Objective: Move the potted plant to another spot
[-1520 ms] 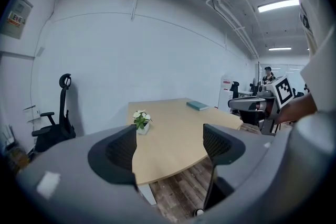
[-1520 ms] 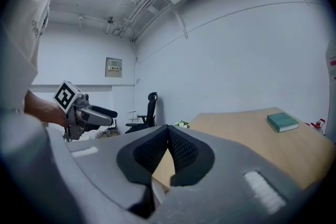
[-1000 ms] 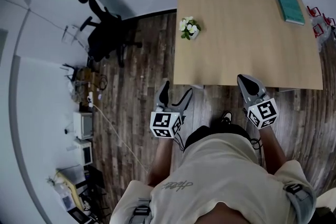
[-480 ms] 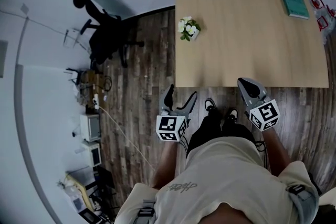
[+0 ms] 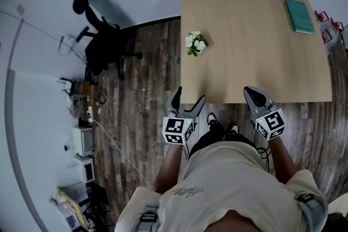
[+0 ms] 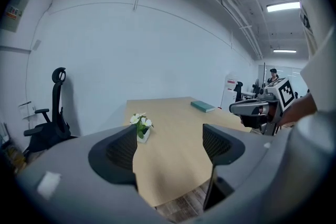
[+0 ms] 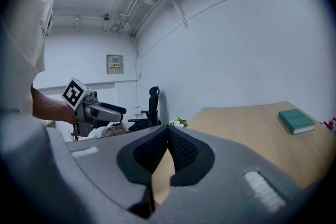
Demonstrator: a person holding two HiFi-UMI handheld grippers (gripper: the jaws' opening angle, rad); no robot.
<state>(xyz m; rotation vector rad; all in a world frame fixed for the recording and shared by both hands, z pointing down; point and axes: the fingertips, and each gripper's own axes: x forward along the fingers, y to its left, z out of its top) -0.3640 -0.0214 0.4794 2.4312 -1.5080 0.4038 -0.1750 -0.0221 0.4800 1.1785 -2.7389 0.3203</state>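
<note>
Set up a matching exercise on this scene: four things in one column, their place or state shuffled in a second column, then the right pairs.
Things:
1. potted plant
2. teal book
3. left gripper
4. right gripper

Places or states:
A. jaws together, nothing between them
B. near the left edge of the table
C. jaws apart, nothing between them
D. near the table's right edge, toward the far end

Pairs: 1-B, 2-D, 3-C, 4-A

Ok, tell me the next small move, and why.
Probably reach the left gripper forward to the potted plant: its fingers are open and empty at the near edge of the table, and the plant stands untouched farther along the left edge.
</note>
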